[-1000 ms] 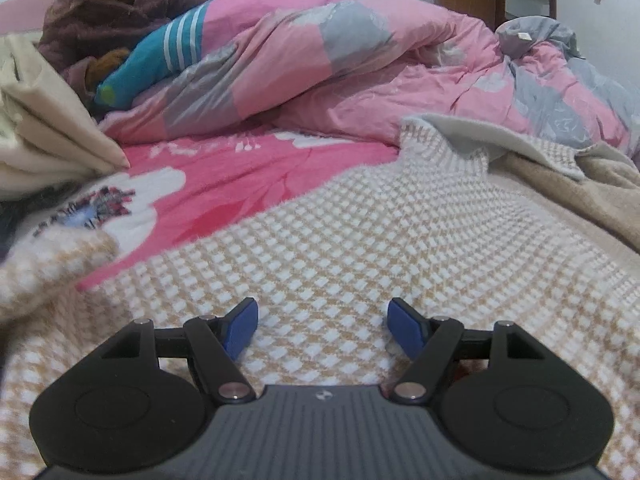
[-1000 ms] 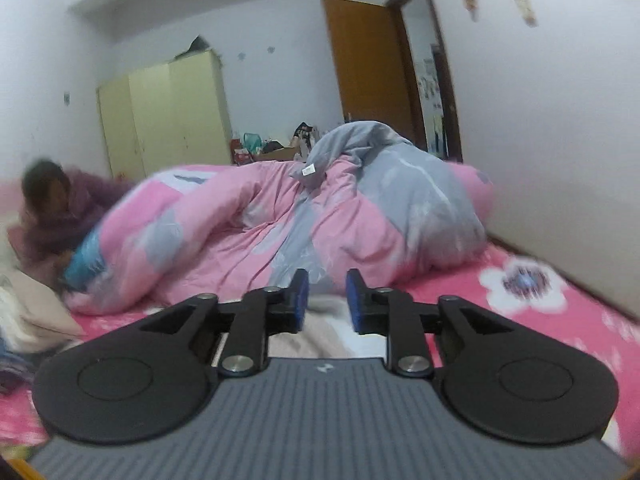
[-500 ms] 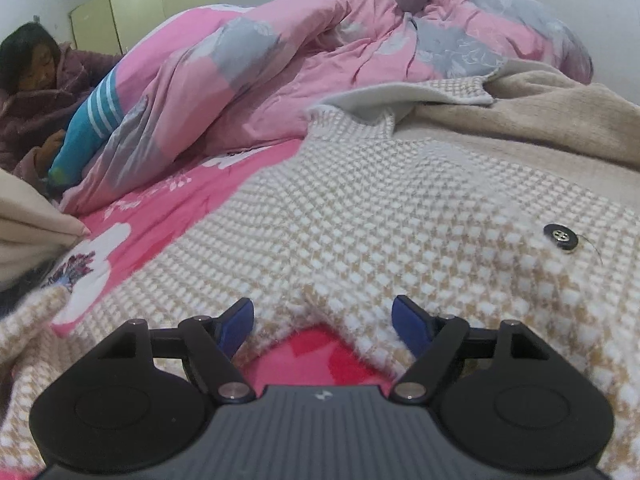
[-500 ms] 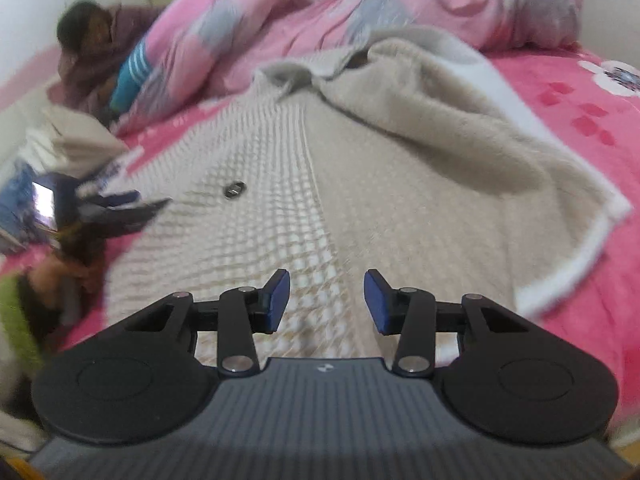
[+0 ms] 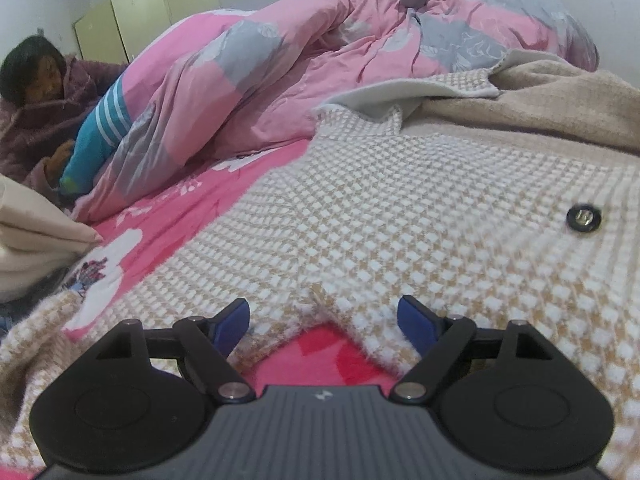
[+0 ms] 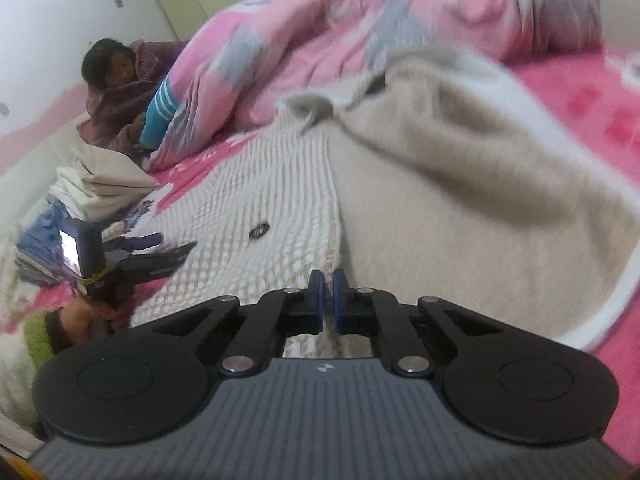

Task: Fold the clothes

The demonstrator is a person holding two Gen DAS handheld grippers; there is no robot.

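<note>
A beige-and-white checked coat (image 5: 400,208) with a dark button (image 5: 583,218) lies spread on the pink bed sheet (image 5: 320,360). My left gripper (image 5: 322,312) sits at its near hem with jaws opening; the hem's notched edge lies between the blue pads, untouched. In the right wrist view the coat (image 6: 256,200) shows its plush beige lining (image 6: 460,184) turned back on the right. My right gripper (image 6: 326,280) is shut on the coat's front edge near the hem. The left gripper (image 6: 176,246), held by a hand (image 6: 92,312), appears at the left.
A bunched pink-and-grey quilt (image 5: 320,60) fills the far side of the bed. A person in a purple robe (image 5: 44,92) sits at the far left. Folded cream cloths (image 6: 104,184) are stacked at the left. Yellow wardrobes (image 5: 152,12) stand behind.
The right gripper dropped from facing the room down onto the coat and closed on its front edge. The left gripper slid to the coat's hem, rolled a little, and its jaws widened.
</note>
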